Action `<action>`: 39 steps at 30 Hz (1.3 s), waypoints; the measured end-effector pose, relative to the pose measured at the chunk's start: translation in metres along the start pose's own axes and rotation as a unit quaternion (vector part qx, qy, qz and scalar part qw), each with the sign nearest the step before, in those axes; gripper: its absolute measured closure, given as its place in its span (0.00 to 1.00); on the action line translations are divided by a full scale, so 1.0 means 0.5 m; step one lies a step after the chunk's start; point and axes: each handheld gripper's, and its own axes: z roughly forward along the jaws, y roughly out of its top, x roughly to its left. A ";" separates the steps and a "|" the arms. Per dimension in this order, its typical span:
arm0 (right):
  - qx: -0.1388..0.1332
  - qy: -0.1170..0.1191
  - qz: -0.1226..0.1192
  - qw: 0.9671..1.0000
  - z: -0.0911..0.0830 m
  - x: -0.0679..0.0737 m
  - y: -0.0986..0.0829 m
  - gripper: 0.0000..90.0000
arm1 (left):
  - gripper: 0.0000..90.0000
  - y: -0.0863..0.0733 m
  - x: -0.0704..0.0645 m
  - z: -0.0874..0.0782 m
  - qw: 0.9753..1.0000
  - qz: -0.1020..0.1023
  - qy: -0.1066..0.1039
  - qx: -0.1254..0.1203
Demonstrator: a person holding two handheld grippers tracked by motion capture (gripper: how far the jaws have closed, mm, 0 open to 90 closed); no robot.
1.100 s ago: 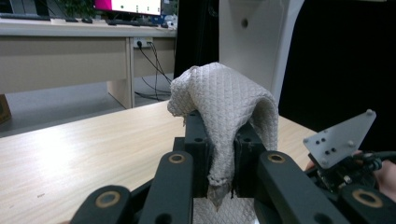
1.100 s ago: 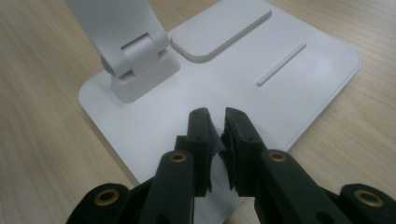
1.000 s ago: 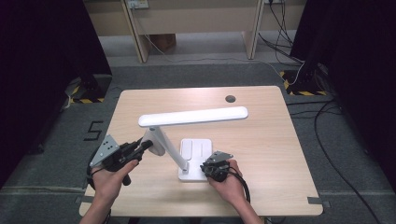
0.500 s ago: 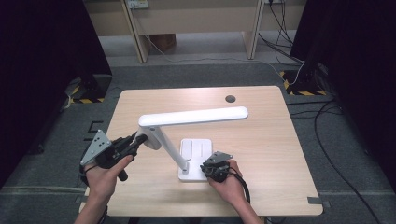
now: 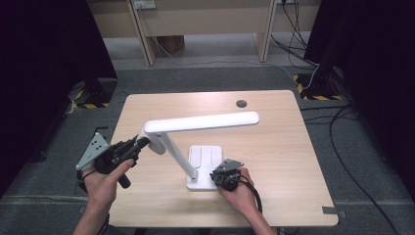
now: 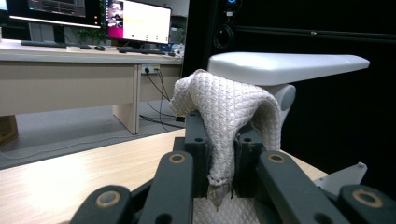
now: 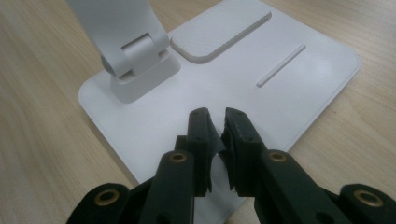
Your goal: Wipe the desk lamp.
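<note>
A white desk lamp (image 5: 200, 122) stands on the wooden table (image 5: 293, 161), its long head stretched out to the right. My left gripper (image 5: 139, 144) reaches the lamp's elbow from the left. In the left gripper view it (image 6: 220, 133) is shut on a pale textured cloth (image 6: 229, 112) that drapes over both jaws, just in front of the lamp head (image 6: 289, 63). My right gripper (image 5: 220, 178) rests on the near right corner of the lamp base (image 5: 208, 156). Its own view shows the right gripper (image 7: 217, 119) shut and empty, tips down on the base (image 7: 289, 79) beside the stem hinge (image 7: 135, 51).
A dark round grommet (image 5: 241, 103) sits near the table's far edge. Desk legs and cables stand on the floor behind and to the right. Monitors (image 6: 135, 21) sit on a far desk in the left gripper view.
My left gripper with the cloth has slid slightly left and up along the lamp's elbow. The right gripper and the lamp base have stayed where they were.
</note>
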 end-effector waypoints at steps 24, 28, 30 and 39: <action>0.001 -0.001 0.002 1.000 0.000 0.001 0.000 0.90 | 0.89 0.039 0.011 -0.020 0.999 0.008 0.031 -0.040; 0.001 -0.001 0.001 1.000 0.000 0.001 0.001 0.90 | 0.89 0.052 0.004 -0.023 0.998 0.019 0.023 -0.051; 0.001 -0.001 0.001 1.000 0.000 0.001 0.000 0.90 | 0.89 0.055 0.001 -0.024 0.998 0.022 0.021 -0.053; 0.001 -0.002 -0.001 1.000 0.000 0.002 0.000 0.90 | 0.89 0.081 -0.012 -0.025 0.997 0.050 -0.004 -0.056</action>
